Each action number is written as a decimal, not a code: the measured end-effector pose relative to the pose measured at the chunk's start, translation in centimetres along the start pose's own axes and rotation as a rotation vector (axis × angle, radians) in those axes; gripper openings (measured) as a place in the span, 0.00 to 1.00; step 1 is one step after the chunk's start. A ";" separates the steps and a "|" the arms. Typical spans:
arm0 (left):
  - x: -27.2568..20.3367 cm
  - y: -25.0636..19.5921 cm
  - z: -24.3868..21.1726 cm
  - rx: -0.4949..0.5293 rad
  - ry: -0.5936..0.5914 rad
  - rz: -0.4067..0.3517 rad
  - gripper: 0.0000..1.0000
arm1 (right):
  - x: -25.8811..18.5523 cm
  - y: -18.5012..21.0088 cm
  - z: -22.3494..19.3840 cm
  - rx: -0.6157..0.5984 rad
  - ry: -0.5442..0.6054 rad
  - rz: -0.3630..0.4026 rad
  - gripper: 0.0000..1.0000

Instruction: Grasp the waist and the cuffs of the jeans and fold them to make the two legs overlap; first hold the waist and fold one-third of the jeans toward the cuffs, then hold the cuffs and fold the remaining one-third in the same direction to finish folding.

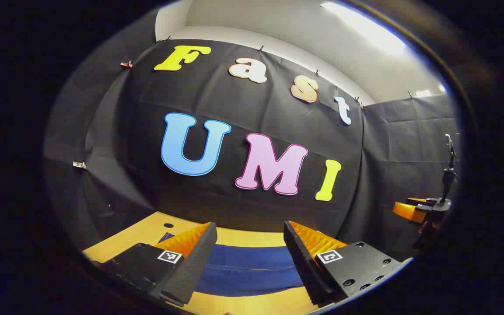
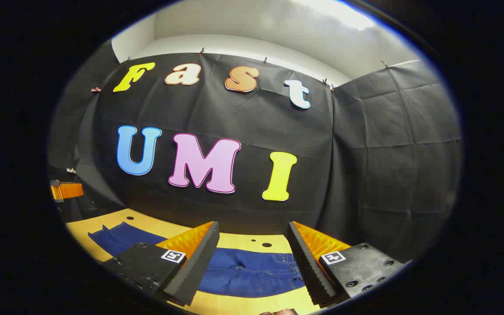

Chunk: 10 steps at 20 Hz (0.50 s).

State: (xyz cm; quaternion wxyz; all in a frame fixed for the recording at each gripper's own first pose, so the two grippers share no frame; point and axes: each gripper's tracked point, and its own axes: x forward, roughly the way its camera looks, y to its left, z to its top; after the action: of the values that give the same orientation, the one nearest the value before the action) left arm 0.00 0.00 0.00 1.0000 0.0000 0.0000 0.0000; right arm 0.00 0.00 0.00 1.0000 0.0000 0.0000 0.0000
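Note:
Dark blue jeans (image 2: 247,271) lie flat across the yellow wooden table (image 2: 234,239), the waist with its pockets toward the right and a leg (image 2: 116,238) stretching off to the left. My right gripper (image 2: 252,245) hovers open above the waist area, nothing between its fingers. In the left gripper view the jeans (image 1: 247,269) appear as a smooth blue band with a seam, and my left gripper (image 1: 250,240) stands open above them, holding nothing. The other gripper's orange finger (image 1: 405,211) pokes in at the far right of that view.
The table (image 1: 147,232) has small round holes (image 1: 168,225) near its back edge, close to the black cloth wall. A dark stand (image 1: 446,175) rises at the right in the left gripper view. An orange gripper part (image 2: 66,190) juts in at the left of the right gripper view.

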 end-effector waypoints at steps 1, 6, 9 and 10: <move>0.1 -0.2 0.4 0.009 -0.013 -0.002 0.96 | 0.2 0.2 0.2 0.001 -0.001 0.003 0.95; -0.1 -0.7 2.4 0.123 -0.044 -0.010 0.96 | 0.9 1.5 1.0 0.013 -0.014 0.029 0.94; -0.3 0.3 2.9 0.130 -0.053 0.026 0.96 | 0.8 2.0 1.2 0.001 -0.021 0.039 0.94; -0.5 0.5 3.2 0.120 -0.060 0.035 0.96 | 0.6 2.0 1.3 -0.004 -0.023 0.040 0.94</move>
State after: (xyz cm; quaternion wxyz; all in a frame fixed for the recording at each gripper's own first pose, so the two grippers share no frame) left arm -0.48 0.54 3.20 0.9976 0.0601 -0.0301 0.0176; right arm 0.62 2.03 1.33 0.9997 -0.0019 -0.0117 0.0200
